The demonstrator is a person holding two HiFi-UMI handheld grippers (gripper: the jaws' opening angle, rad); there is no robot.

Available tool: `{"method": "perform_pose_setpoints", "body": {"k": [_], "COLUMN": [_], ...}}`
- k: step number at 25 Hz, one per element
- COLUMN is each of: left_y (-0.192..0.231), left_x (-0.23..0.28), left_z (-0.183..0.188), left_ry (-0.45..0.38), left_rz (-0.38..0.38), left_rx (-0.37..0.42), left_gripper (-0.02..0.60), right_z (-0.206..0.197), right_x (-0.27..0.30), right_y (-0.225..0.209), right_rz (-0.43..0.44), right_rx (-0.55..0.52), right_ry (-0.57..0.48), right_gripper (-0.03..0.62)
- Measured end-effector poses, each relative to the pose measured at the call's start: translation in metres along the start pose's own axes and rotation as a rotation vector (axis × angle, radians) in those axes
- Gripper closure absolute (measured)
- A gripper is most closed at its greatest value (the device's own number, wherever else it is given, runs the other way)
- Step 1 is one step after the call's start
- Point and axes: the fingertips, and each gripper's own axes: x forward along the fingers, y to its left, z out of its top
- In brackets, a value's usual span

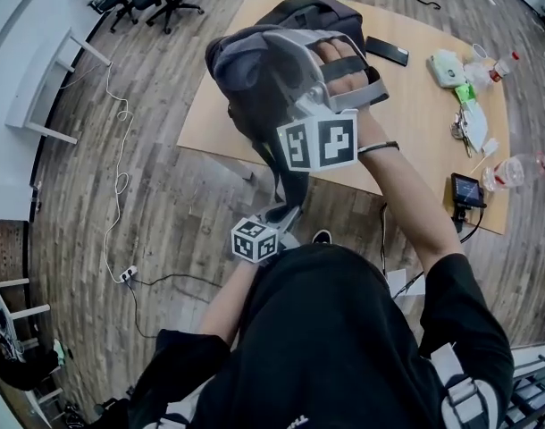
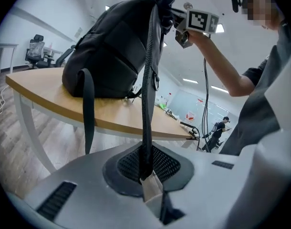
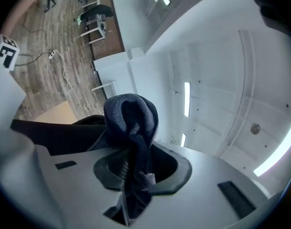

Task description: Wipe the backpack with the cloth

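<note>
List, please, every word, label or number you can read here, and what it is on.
Nothing is legible.
Marker cube: black-and-white squares, no letters.
Bottle label: too small.
White print on the black shirt: cut off, unreadable.
Red sign in the far background: blurred.

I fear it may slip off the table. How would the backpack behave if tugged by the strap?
Probably soft, not rigid: the backpack bulges roundly on the table. It sits near the edge, so a tug from the left gripper, shut on its taut strap, could likely drag or tip it off.
</note>
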Motion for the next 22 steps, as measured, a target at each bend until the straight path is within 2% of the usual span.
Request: {"method": "perform_pose_setpoints", "body": {"k": [2,4,6,9,11,14,17,19,22], "left_y": [0.0,0.005,0.008,0.006,0.004,0.007,0.018,0.025,0.027], "left_x": [0.003,0.001,-0.001,-0.002,-0.003,-0.005,-0.008,-0.01,-0.015], "left_z": [0.0,-0.001,-0.001,0.005,0.011,0.02,0.02,0.012,0.007], "left_ry": [0.008,0.008,0.001,-0.015,-0.038,-0.092,-0.106,-0.075,-0.054], "left_rz": [0.0,0.009,0.014,0.01,-0.001,-0.005,0.035,0.068,0.07], "left_rx": [-0.004,-0.024,-0.037,-0.033,-0.058,-0.136,-0.203,-0.2,-0.15], "left_gripper": [0.535,0.535,0.535,0.535,0.535,0.535,0.535,0.537,0.537], "right_z": [0.005,0.003,0.001,-0.002,-0.007,-0.014,-0.008,0.003,0.008], "right_x": [0.003,-0.005,-0.018,-0.033,-0.048,-0.086,-0.144,-0.177,-0.185], "right_y": [0.007,0.018,0.041,0.107,0.161,0.252,0.328,0.354,0.359], "right_rz": [0.01,0.032,0.093,0.269,0.415,0.707,1.001,1.083,1.072], "right_rx": [-0.043,-0.012,-0.001,0.007,0.048,0.183,0.318,0.364,0.397], "right_ry": [-0.004,-0.018,-0.024,-0.026,-0.015,0.03,0.051,0.035,0.032], "right_gripper": [0.516,0.519,0.519,0.519,0.519,0.519,0.519,0.52,0.52]}}
